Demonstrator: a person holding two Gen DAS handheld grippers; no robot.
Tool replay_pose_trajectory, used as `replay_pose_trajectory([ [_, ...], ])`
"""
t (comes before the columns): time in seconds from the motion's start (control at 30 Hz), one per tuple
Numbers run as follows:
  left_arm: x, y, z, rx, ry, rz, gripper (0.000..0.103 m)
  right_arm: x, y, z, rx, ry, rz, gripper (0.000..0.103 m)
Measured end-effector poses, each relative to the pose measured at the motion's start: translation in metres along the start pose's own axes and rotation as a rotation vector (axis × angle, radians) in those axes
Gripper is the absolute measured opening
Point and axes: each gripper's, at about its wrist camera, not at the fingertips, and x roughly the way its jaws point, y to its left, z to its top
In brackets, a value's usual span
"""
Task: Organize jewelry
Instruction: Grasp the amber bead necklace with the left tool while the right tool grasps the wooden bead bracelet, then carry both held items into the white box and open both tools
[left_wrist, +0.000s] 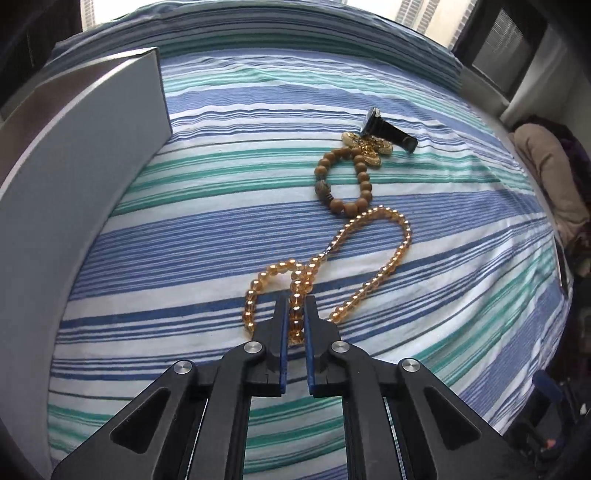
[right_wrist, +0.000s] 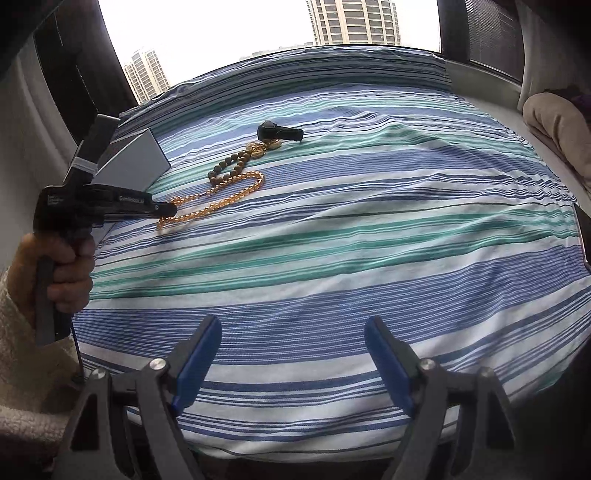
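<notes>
A long amber bead necklace (left_wrist: 384, 266) lies looped on the striped bedspread (left_wrist: 207, 229). My left gripper (left_wrist: 295, 301) is shut on its near strand, low on the bed. Beyond it lie a brown wooden bead bracelet (left_wrist: 345, 177), a gold ornament (left_wrist: 369, 146) and a black watch (left_wrist: 388, 129). In the right wrist view the left gripper (right_wrist: 168, 210) shows at left, shut on the necklace (right_wrist: 221, 197), with the bracelet (right_wrist: 229, 166), gold ornament (right_wrist: 258, 149) and watch (right_wrist: 280, 133) behind. My right gripper (right_wrist: 293, 328) is open and empty above the bed's near part.
A grey box (left_wrist: 74, 177) stands at the left, also seen in the right wrist view (right_wrist: 136, 162). A beige cushion (right_wrist: 557, 122) lies at the right edge. Windows run behind the bed. A person's hand (right_wrist: 55, 269) holds the left gripper's handle.
</notes>
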Motion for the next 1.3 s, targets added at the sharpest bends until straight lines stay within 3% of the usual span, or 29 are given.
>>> replay_pose_trajectory([
  [0.17,-0.021,0.032,-0.03,-0.036,0.019,0.011,0.006,0.007,0.006,0.029,-0.022,0.007,0.056,0.081],
  [0.33,-0.036,0.06,-0.059,-0.066,0.013,0.054,0.006,0.051,0.022,0.102,-0.052,0.032,0.136,0.08],
  [0.43,-0.037,0.069,-0.069,-0.099,0.018,0.059,0.006,0.097,0.039,0.147,-0.039,0.112,0.216,0.034],
  [0.5,-0.038,0.075,-0.074,-0.115,0.021,0.062,0.006,0.126,0.062,0.17,-0.071,0.144,0.276,0.034],
  [0.63,-0.037,0.077,-0.079,-0.124,0.029,0.059,0.006,0.174,0.115,0.188,-0.2,0.207,0.256,0.034],
  [0.73,-0.036,0.076,-0.079,-0.117,0.032,0.058,0.006,0.2,0.135,0.185,-0.268,0.248,0.138,0.034],
  [0.8,-0.034,0.077,-0.08,-0.117,0.036,0.053,0.006,0.202,0.14,0.183,-0.298,0.235,0.106,0.03],
  [0.83,-0.033,0.077,-0.08,-0.118,0.037,0.05,0.006,0.201,0.141,0.182,-0.302,0.238,0.101,0.014],
  [1.03,-0.033,0.078,-0.079,-0.116,0.04,0.042,0.006,0.174,0.128,0.152,-0.34,0.283,0.151,0.014],
  [1.3,-0.031,0.074,-0.08,-0.088,0.038,0.057,0.006,0.104,0.104,0.065,-0.43,0.341,0.158,0.014],
])
